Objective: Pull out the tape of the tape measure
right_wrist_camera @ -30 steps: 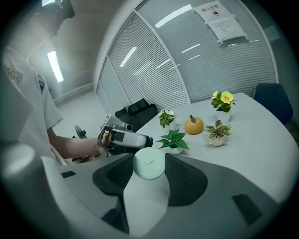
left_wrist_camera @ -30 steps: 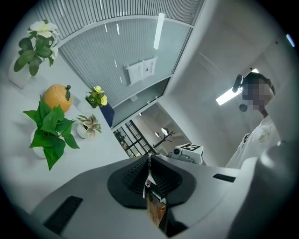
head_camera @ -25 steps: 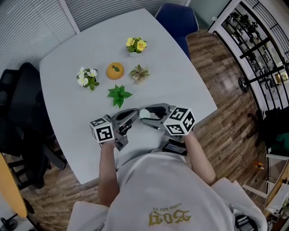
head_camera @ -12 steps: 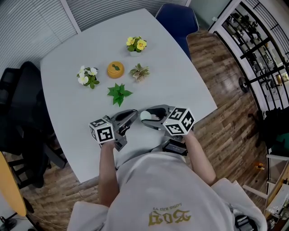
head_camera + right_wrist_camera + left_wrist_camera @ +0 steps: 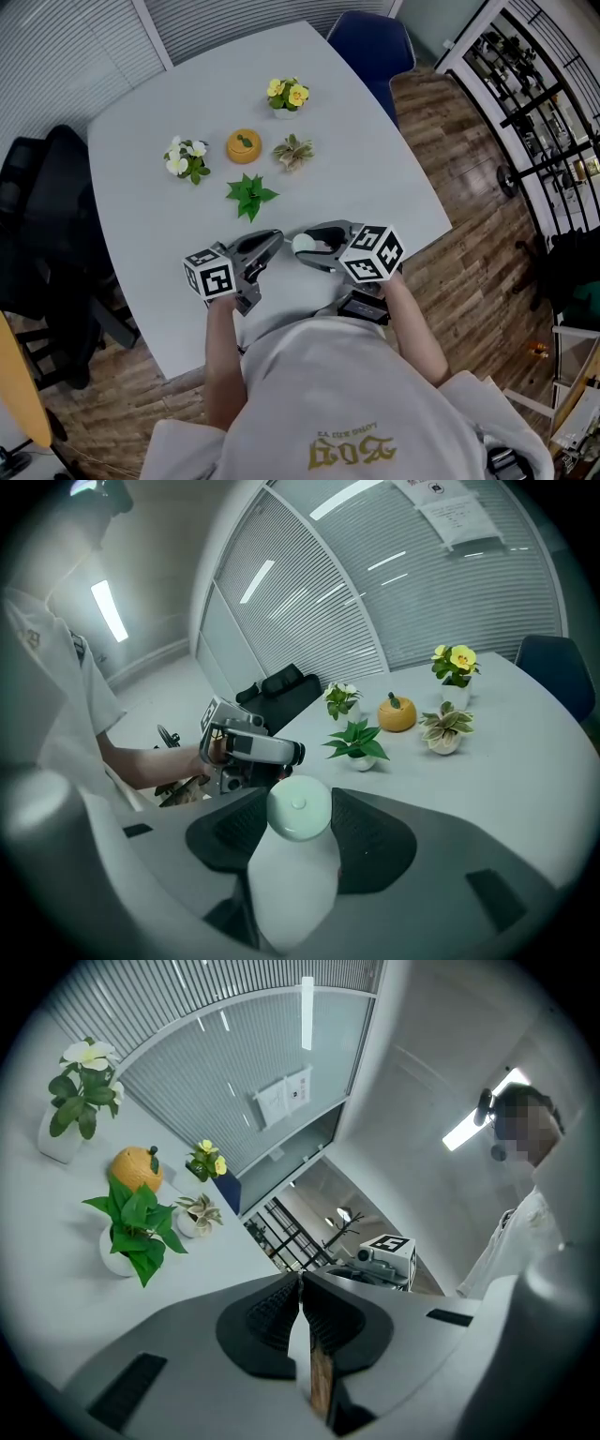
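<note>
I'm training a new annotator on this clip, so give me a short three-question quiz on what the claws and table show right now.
1. True or false: the left claw is shut.
2. What sits between the pads of the right claw? A an orange ornament; B a pale round tape measure; C a pen.
3. How many potted plants stand on the table?

Key: 1 true; 2 B; 3 four.

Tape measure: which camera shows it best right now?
The right gripper view: the tape measure sits close up between the right gripper's jaws, its round pale-green face toward the camera. The head view shows only a small pale patch of it. The left gripper view does not show its case.
</note>
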`<state>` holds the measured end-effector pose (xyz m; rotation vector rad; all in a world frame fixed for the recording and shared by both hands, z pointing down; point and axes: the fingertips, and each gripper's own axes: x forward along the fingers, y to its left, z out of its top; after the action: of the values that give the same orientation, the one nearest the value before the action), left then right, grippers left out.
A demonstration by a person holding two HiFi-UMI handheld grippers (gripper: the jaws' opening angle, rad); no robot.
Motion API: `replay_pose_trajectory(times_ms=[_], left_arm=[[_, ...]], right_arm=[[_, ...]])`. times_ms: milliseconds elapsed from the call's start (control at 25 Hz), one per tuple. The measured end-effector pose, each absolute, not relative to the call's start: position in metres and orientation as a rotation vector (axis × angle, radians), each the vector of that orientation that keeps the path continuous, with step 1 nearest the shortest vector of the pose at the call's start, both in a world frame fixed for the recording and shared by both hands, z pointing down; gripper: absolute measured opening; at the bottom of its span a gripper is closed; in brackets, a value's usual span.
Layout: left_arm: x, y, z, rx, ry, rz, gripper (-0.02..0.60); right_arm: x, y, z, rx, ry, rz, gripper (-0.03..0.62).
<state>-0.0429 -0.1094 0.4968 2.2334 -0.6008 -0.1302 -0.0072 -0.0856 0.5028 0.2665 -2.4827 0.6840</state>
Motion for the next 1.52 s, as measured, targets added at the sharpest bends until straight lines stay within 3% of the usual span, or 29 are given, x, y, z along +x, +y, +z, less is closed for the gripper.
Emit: replay_pose_trajectory(times_ms=[1520], left_arm=[[-0.115,-0.119,0.506,2.149,-0.820,-0.191,0.012]], right_arm=[[0.008,-0.089,0.520,0.267,-2.407,0.685,0.229]])
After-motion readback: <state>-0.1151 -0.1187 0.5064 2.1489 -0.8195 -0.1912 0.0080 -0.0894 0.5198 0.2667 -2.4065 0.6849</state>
